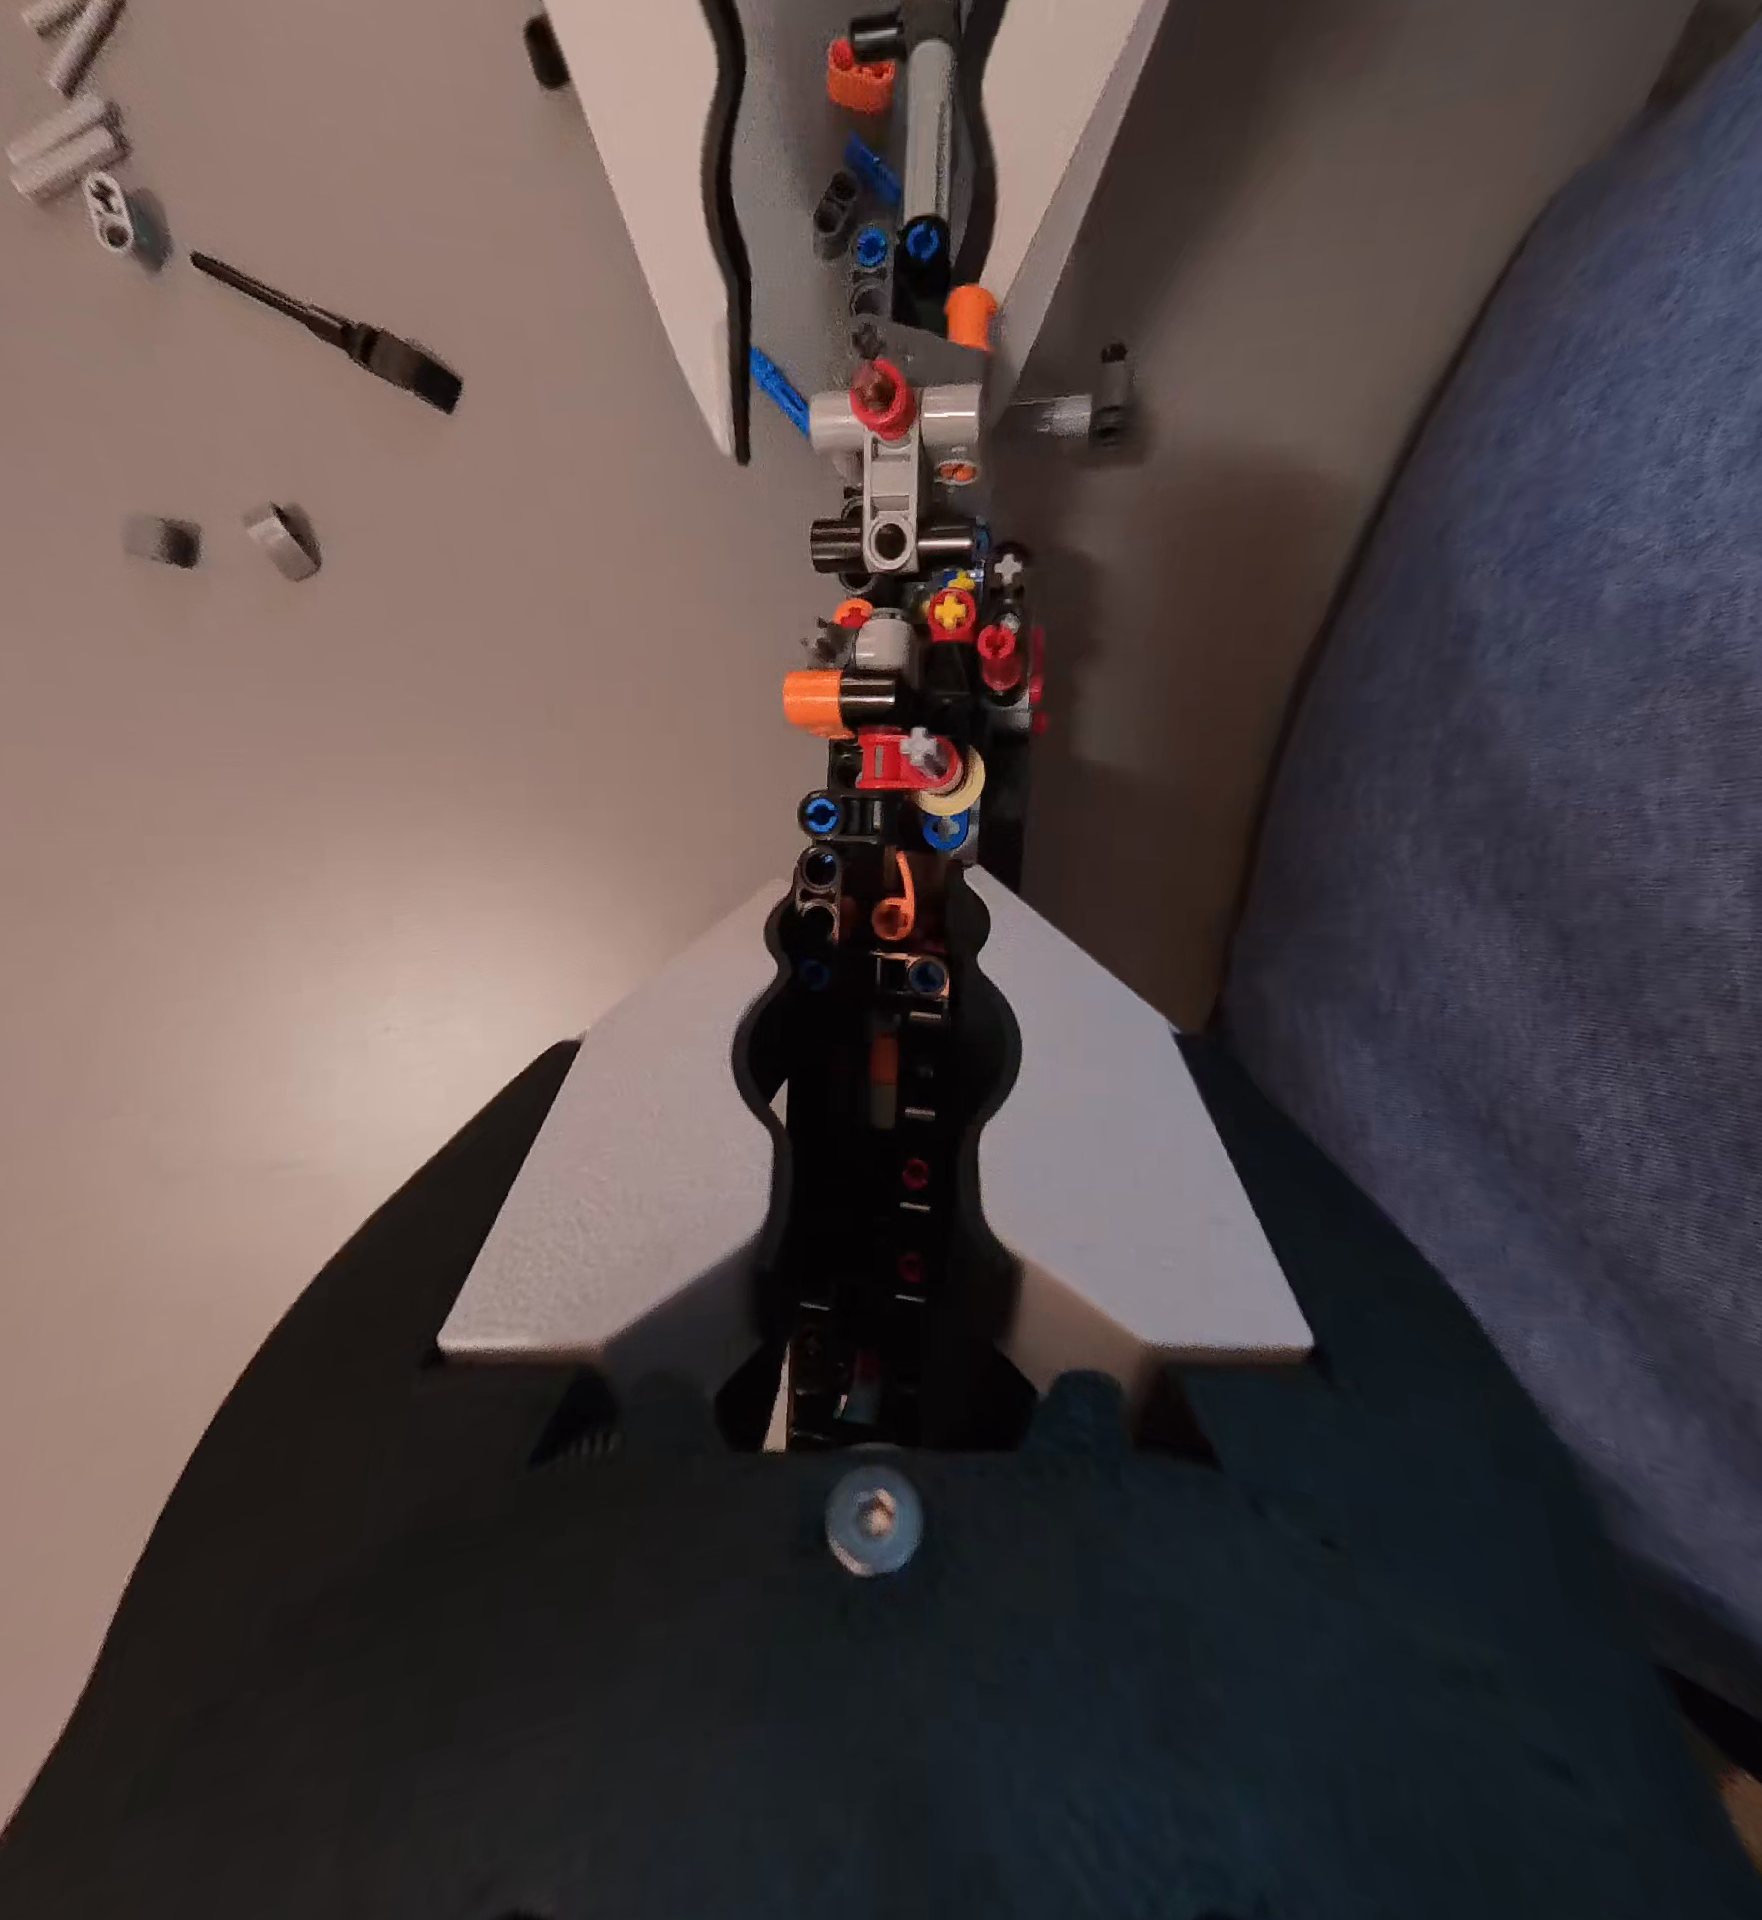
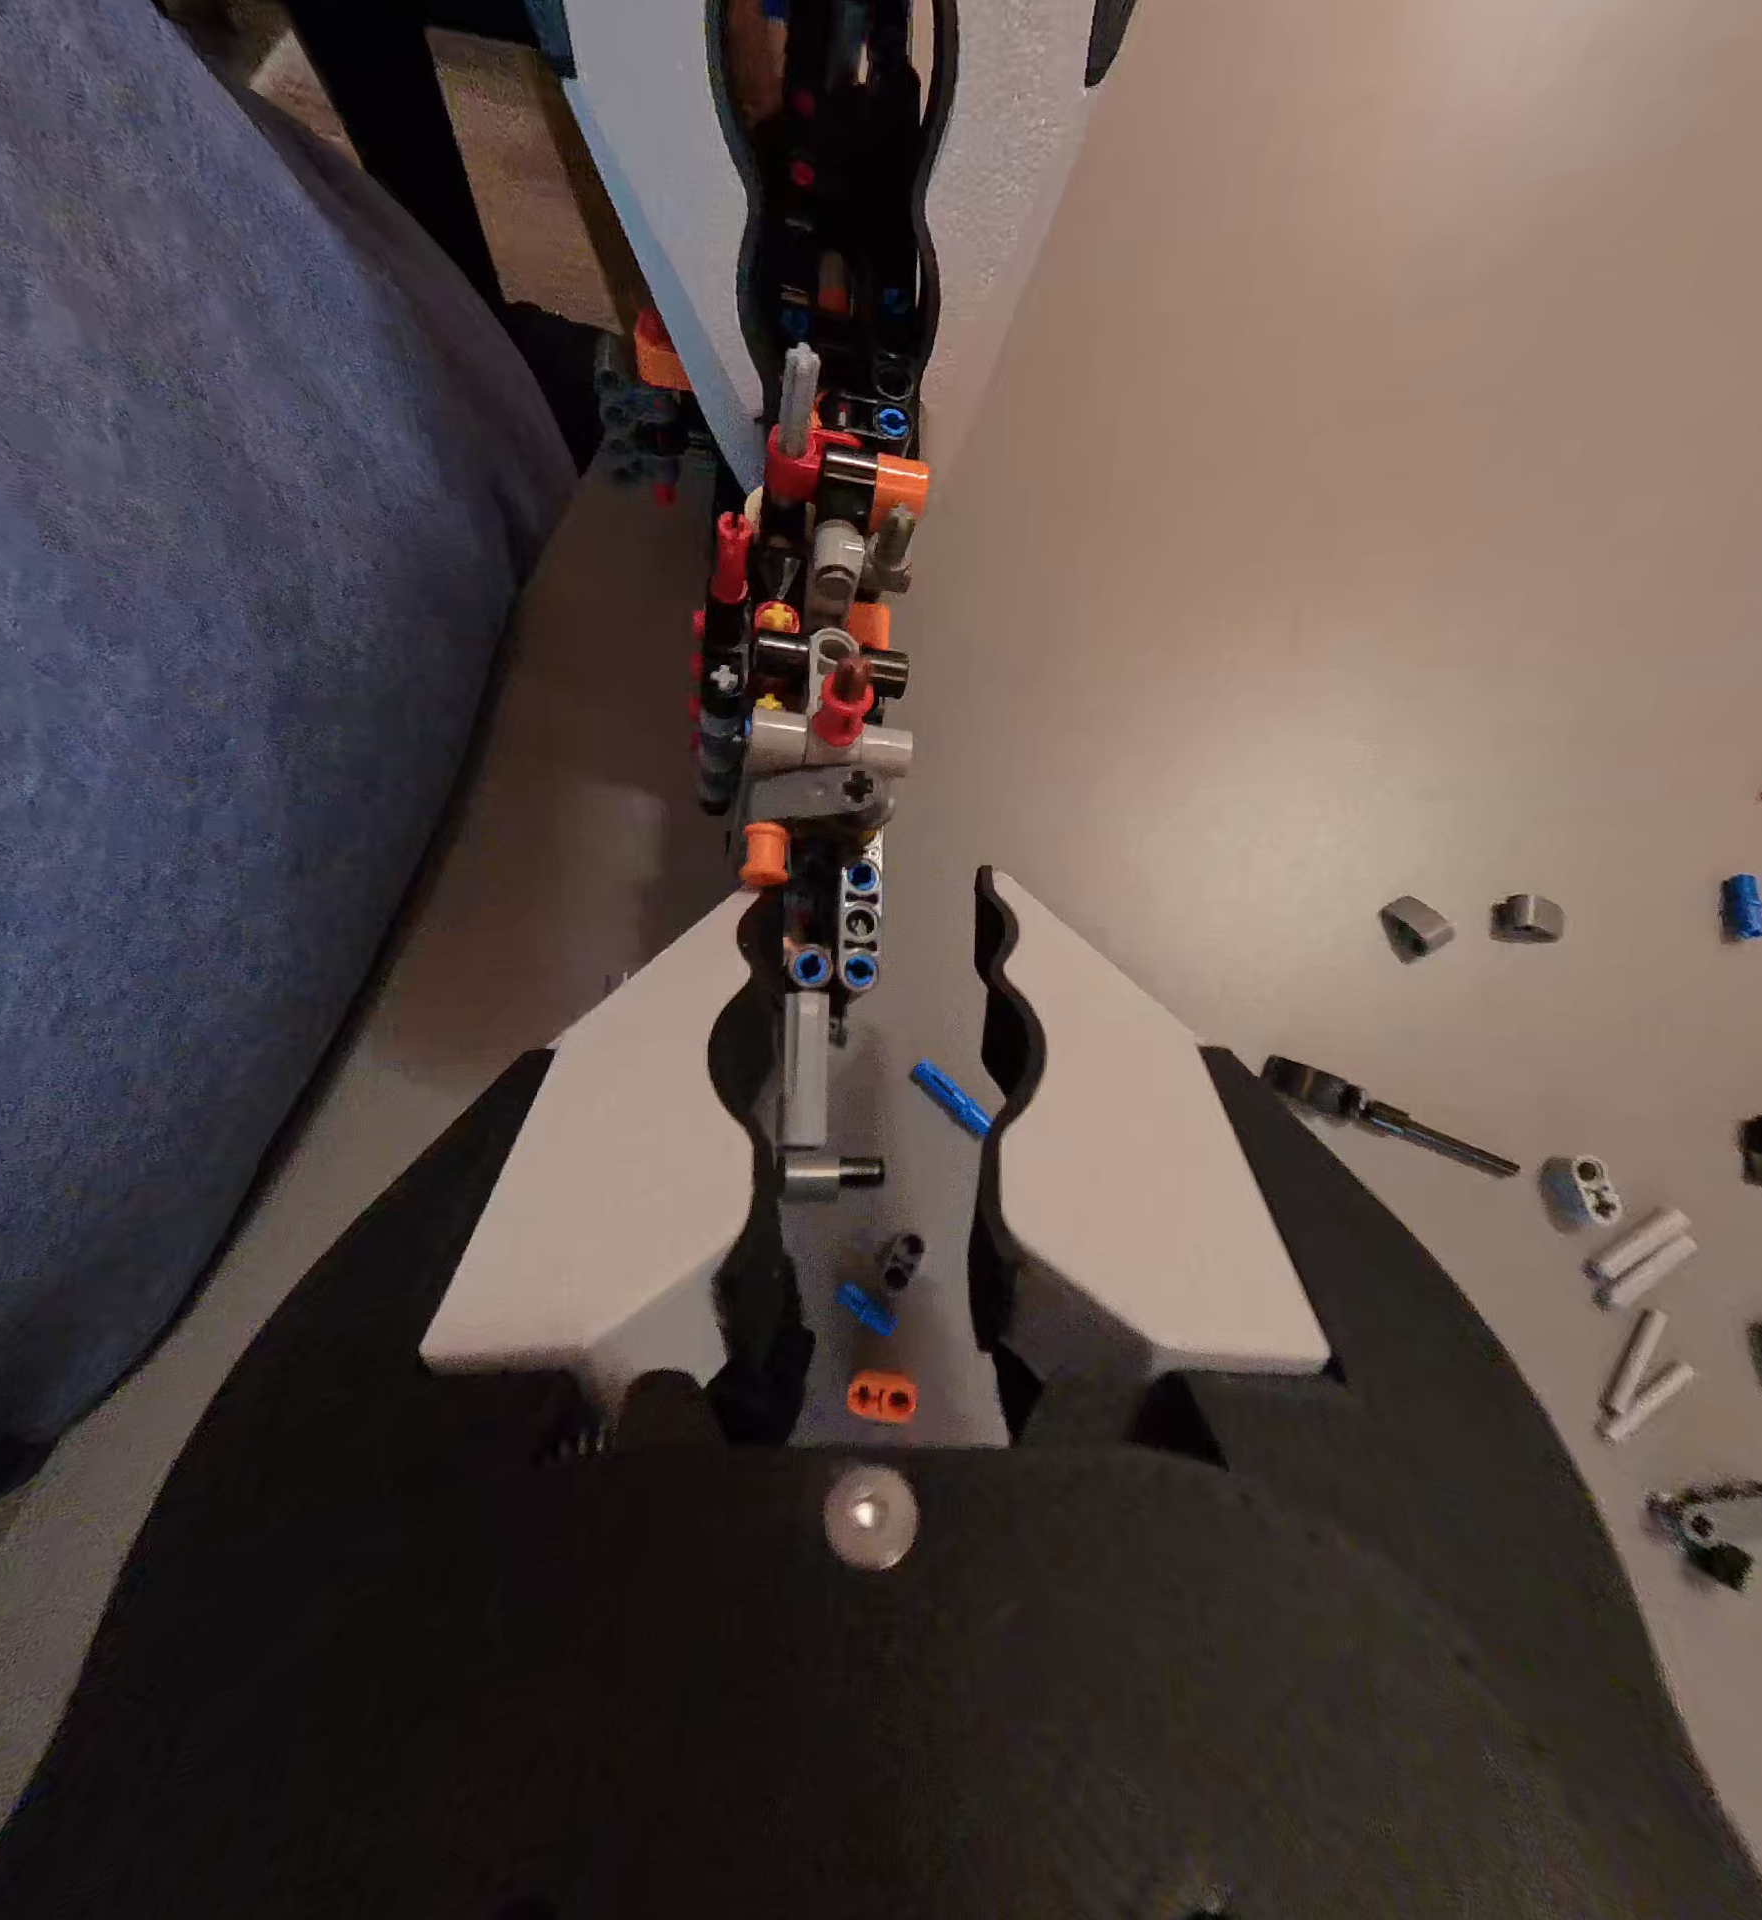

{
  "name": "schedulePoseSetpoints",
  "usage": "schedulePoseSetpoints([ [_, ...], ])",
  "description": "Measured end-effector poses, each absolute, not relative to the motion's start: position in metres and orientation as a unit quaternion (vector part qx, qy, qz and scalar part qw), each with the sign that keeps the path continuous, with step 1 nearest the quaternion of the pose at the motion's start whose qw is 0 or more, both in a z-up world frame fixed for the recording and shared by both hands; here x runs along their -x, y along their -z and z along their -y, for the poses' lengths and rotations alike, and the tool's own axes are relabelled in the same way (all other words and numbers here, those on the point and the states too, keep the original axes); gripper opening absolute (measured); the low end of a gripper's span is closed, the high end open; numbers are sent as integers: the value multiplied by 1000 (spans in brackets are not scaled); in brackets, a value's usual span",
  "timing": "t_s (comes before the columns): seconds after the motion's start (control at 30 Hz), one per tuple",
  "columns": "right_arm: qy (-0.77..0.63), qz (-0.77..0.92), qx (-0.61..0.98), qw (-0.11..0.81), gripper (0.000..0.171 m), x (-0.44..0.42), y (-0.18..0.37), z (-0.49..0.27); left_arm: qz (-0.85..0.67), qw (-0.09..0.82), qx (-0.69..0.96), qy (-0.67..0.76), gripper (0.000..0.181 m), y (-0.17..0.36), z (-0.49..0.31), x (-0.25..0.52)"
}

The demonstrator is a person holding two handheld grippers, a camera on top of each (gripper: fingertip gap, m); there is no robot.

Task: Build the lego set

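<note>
Long multicoloured lego assembly, horizontal

Home: blue sofa, beige table

The lego assembly was mainly black, studded with red, orange, blue and grey pieces. The table was beige. The upholstery was mottled blue.

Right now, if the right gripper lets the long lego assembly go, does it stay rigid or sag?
The lego assembly is probably stiff along its black beam spine. The left gripper clamps only one end, so it may droop. Protruding orange pins could pop off. The right gripper looks open already.
</note>
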State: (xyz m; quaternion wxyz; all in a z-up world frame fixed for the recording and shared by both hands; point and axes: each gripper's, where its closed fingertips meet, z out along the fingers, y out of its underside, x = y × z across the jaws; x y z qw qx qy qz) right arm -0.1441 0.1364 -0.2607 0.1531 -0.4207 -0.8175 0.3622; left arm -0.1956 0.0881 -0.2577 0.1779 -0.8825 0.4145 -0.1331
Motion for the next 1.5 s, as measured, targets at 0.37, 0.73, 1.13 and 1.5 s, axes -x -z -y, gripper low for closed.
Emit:
schedulePoseSetpoints([
  [0.37,-382,787,398,276,34,120,212,-117,-442,204,871,55,22,256,-82,190],
  [0.73,-331,788,366,369,19,130,222,-107,-449,214,867,37,22,255,-80,186],
  [1.13,-362,773,381,356,27,128,222,-110,-449,213,867,30,21,255,-79,184],
  [1.5,-376,781,371,333,19,124,223,-104,-452,213,866,21,20,255,-79,182],
])
